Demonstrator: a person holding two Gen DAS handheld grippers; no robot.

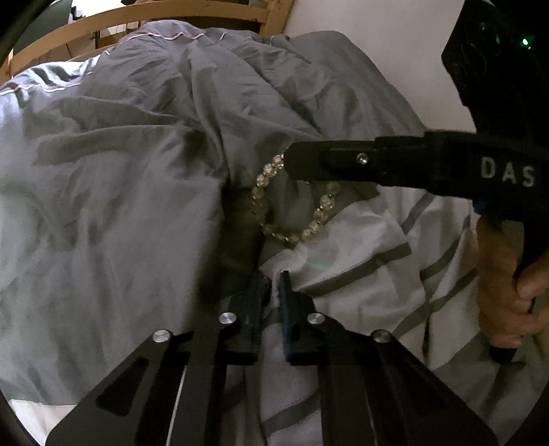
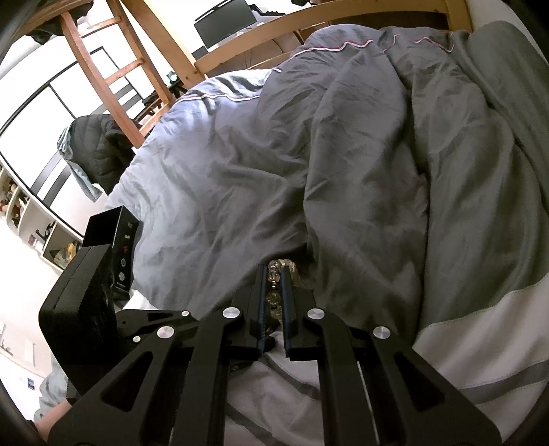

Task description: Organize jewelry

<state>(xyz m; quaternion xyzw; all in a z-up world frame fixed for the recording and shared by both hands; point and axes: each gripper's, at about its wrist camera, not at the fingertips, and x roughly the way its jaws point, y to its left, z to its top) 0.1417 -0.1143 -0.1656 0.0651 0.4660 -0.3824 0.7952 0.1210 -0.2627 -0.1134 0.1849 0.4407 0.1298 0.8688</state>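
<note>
Nearest the left wrist camera, the left gripper hangs low over a white sheet with grey stripes, its fingers drawn almost together with only a thin slit between them and nothing visible in that slit. Just beyond, a clear-beaded bracelet dangles in a loop above the fold where the striped sheet meets a rumpled grey duvet. The loop's upper end disappears under the tip of the right gripper, which reaches in from the right side, a bare hand wrapped round its handle.

From the right wrist camera, the right gripper has its blue-padded fingers clamped on the bracelet; beads show between the pads and bunch past the fingertips. The other gripper's black body sits at the lower left, close beside. A black box stands upright at the bed's edge just behind it.

Farther off, the duvet rises in heavy folds toward a wooden bed frame. A wooden ladder and a dark monitor stand beyond.
</note>
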